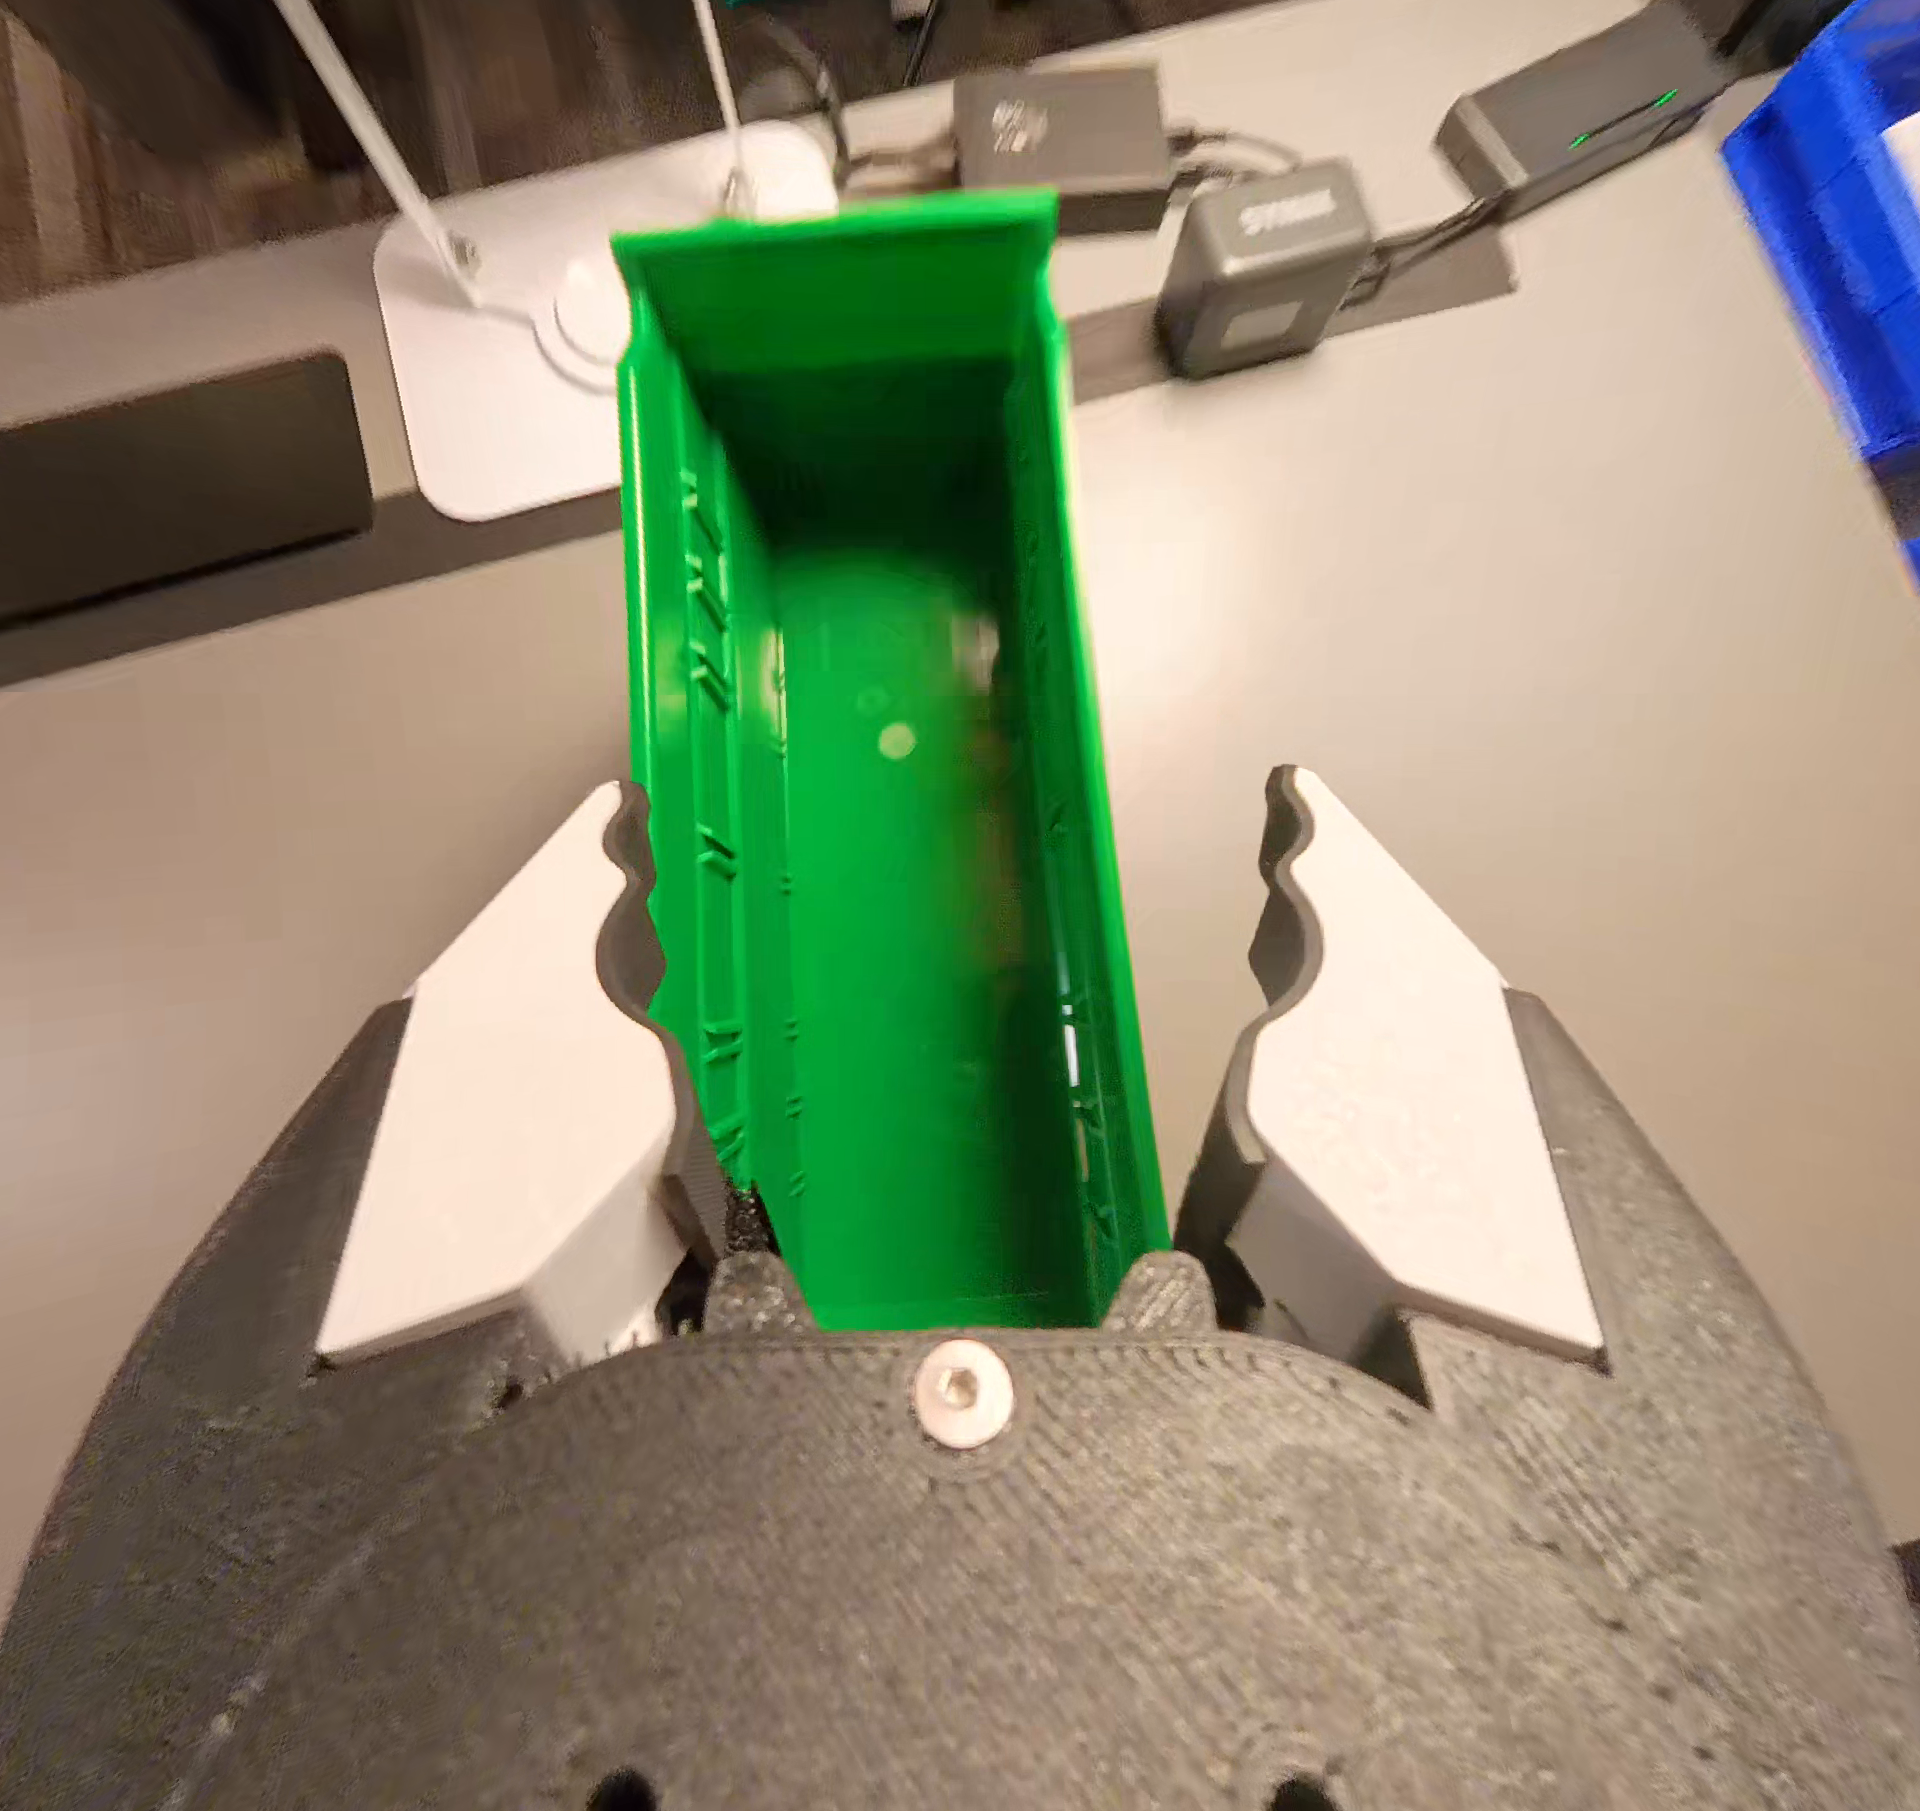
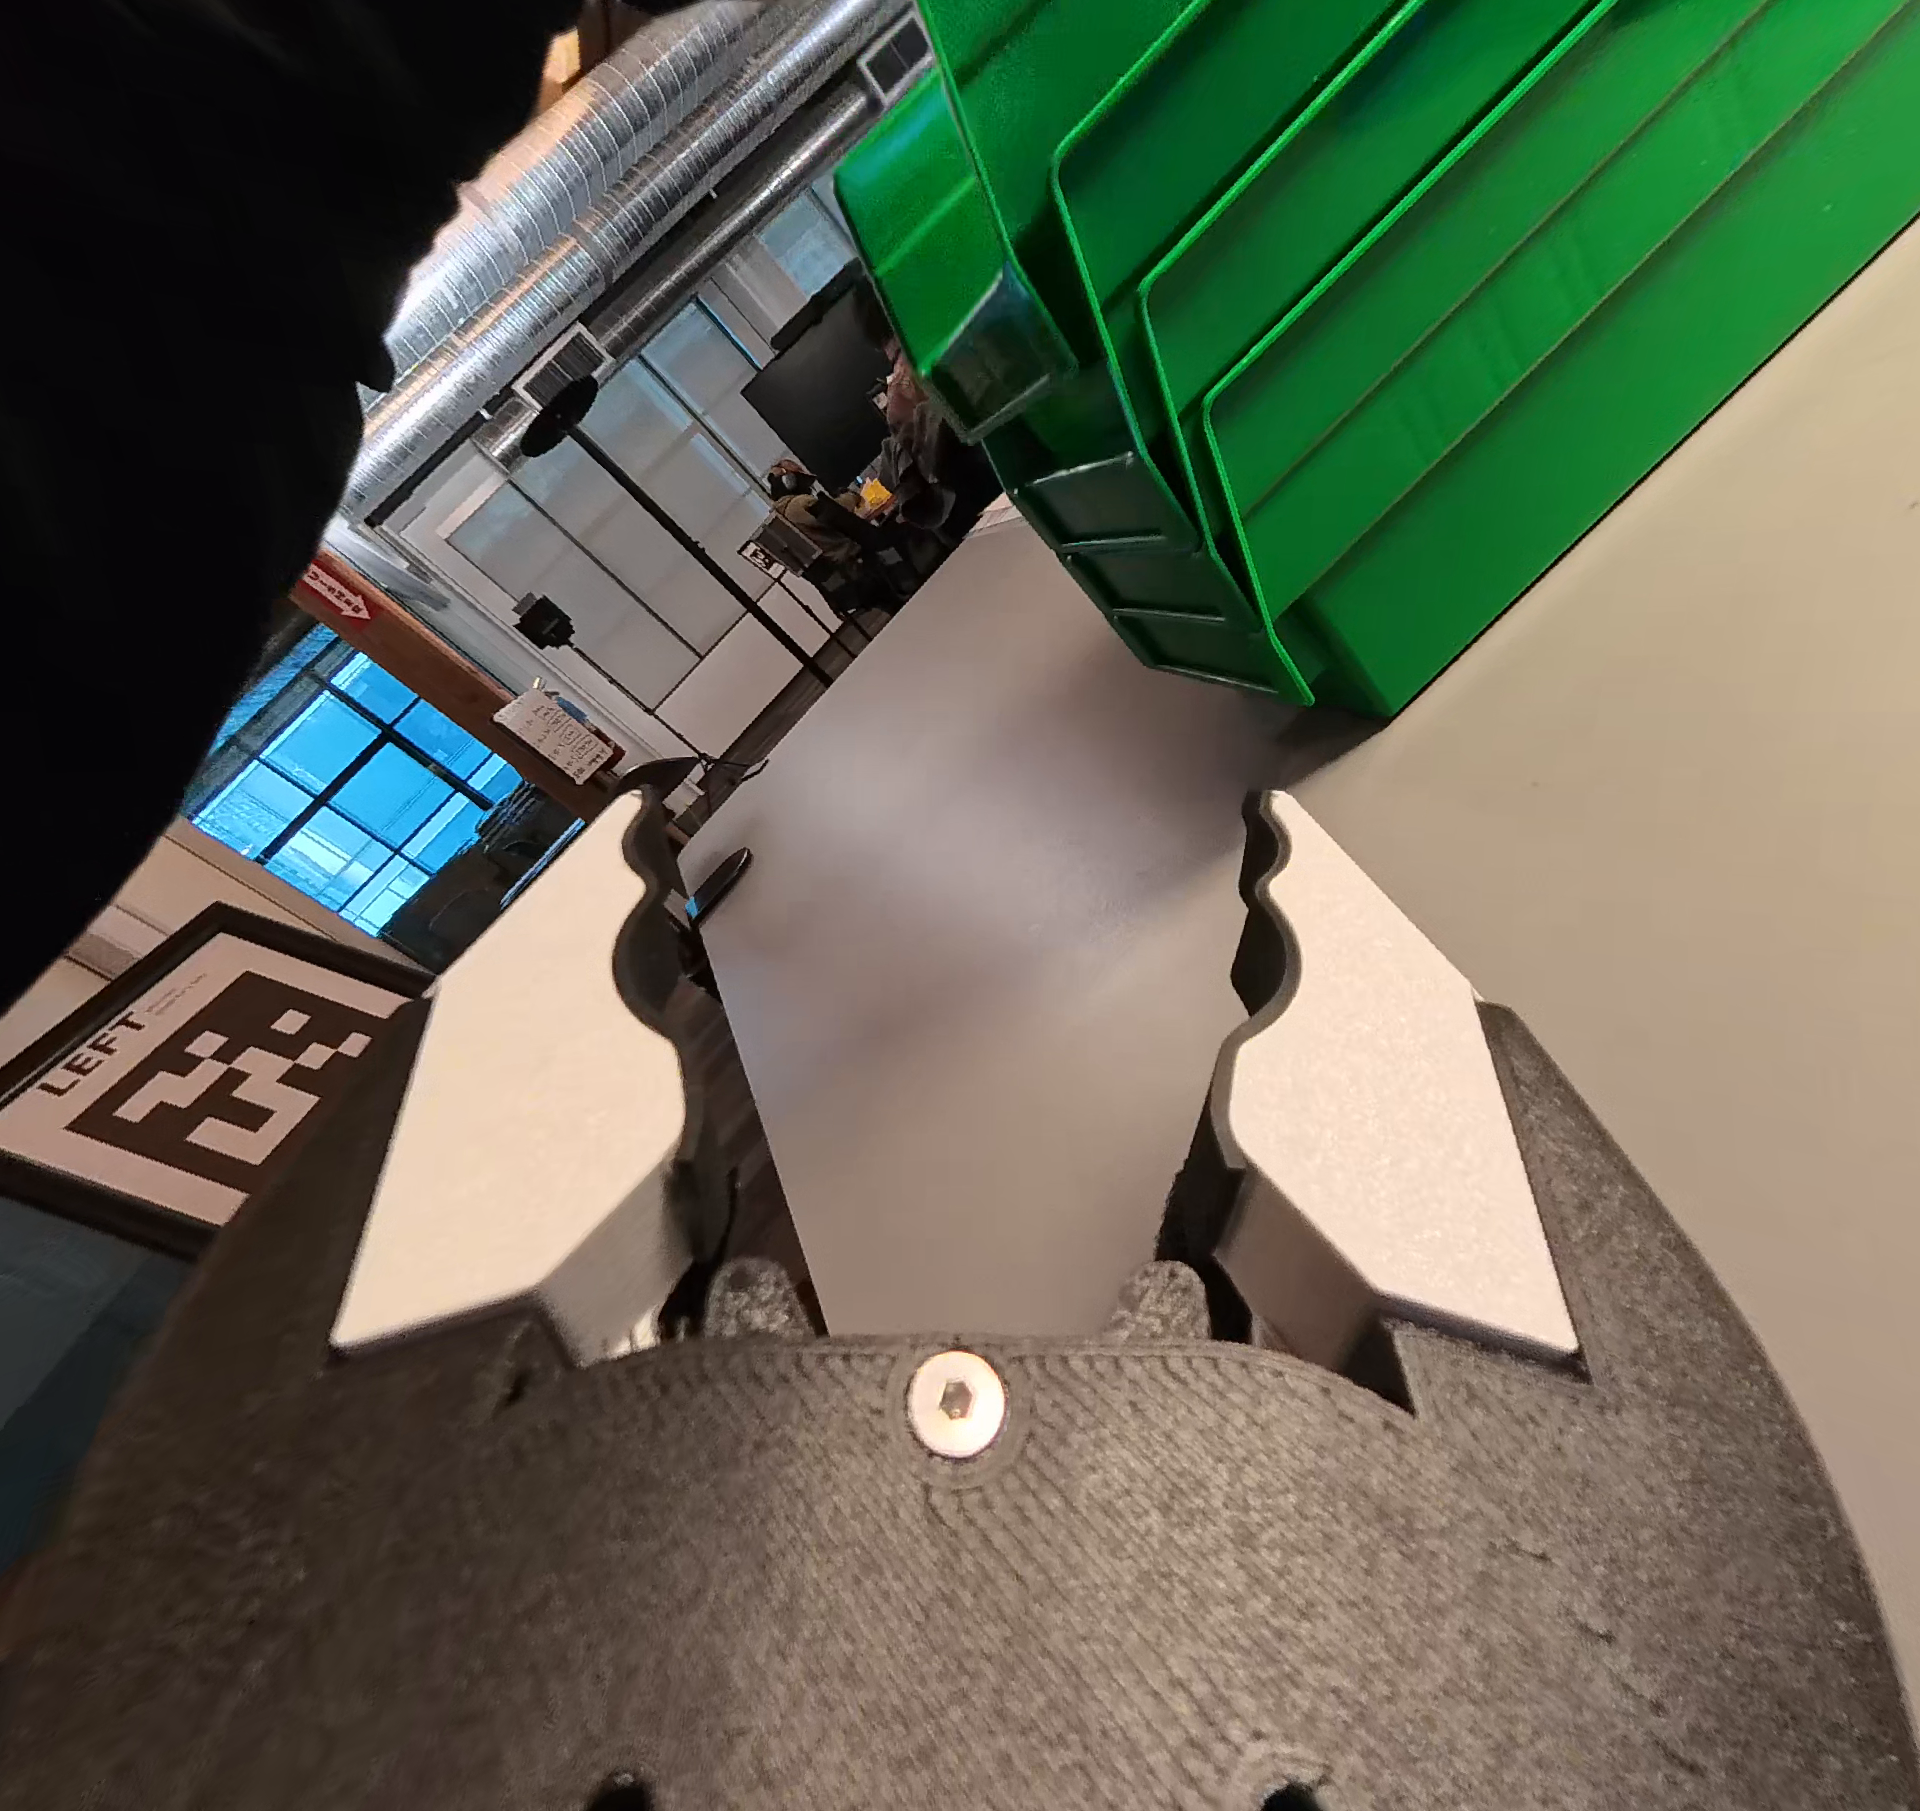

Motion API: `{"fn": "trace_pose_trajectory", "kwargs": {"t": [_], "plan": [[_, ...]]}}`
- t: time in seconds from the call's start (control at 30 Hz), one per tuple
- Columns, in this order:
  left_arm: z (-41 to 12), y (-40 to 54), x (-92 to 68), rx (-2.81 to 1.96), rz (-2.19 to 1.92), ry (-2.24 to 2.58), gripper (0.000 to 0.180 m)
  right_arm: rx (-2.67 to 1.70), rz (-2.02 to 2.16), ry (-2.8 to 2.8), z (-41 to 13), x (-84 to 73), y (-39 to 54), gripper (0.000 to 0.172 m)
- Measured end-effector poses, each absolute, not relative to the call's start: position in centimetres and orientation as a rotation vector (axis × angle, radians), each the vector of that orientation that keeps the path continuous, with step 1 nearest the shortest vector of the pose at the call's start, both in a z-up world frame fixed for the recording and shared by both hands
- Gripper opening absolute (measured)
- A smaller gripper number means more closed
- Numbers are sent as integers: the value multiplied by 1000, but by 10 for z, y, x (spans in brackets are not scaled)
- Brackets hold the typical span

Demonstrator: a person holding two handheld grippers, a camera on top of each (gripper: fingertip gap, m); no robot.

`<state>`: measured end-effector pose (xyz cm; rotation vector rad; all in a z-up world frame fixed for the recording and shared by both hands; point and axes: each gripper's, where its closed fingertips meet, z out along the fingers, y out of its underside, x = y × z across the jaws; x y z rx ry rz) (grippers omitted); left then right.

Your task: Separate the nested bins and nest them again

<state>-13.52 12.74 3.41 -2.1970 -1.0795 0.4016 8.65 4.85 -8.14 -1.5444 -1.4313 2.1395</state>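
Around your left gripper the pale table carries clutter at its far edge: a white lamp base with its slanting stem, two grey power bricks with black cables, a flatter dark adapter, and a dark flat pad at the left. A blue bin stands at the right edge of the view, well apart from your fingers.

A single green bin lies between the left fingers, its long axis running straight away from you along them, its open top facing the camera and its flanged end wall farthest off. It is a narrow glossy trough with ribbed slots moulded into both side walls and a small round mark on its floor. The left pad touches its outer wall; the right pad stands clear of it with table showing between, so this claw is released and not clamping the bin.

Your right gripper is spread wide with only bare table between its pads. Ahead and to its right sits the nested stack of green bins, their stepped rims overlapping, resting on the table near the right fingertip but apart from it. A dark sleeve fills the upper left, and a black-and-white marker tag shows lower left.
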Motion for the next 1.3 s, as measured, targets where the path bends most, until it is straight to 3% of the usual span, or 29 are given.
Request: {"fn": "trace_pose_trajectory", "kwargs": {"t": [0.17, 0.43, 0.63, 0.87, 1.03, 1.13, 1.3], "plan": [[62, 118, -113, -2155, 376, -904, 116, -1553, 2151, -1428, -82, 86, 49, 110], [54, 21, -82, -1956, 326, -667, 114, -1559, 2113, -1442, -84, 85, 48, 111], [-22, -66, -77, -1787, 230, -707, 106, -1588, 2040, -1461, -90, 82, 48, 113], [-110, -71, -62, -1669, 9, -799, 104, -1633, 1918, -1461, -98, 77, 51, 115], [-94, -81, -54, -1481, -81, -801, 100, -1657, 1754, -1496, -108, 72, 51, 117], [-89, -91, -56, -1409, -123, -823, 100, -1641, 1668, -1480, -108, 64, 56, 124], [-92, -87, -51, -1437, -171, -807, 99, -1545, 1627, -1368, -76, 47, 71, 153]]}}
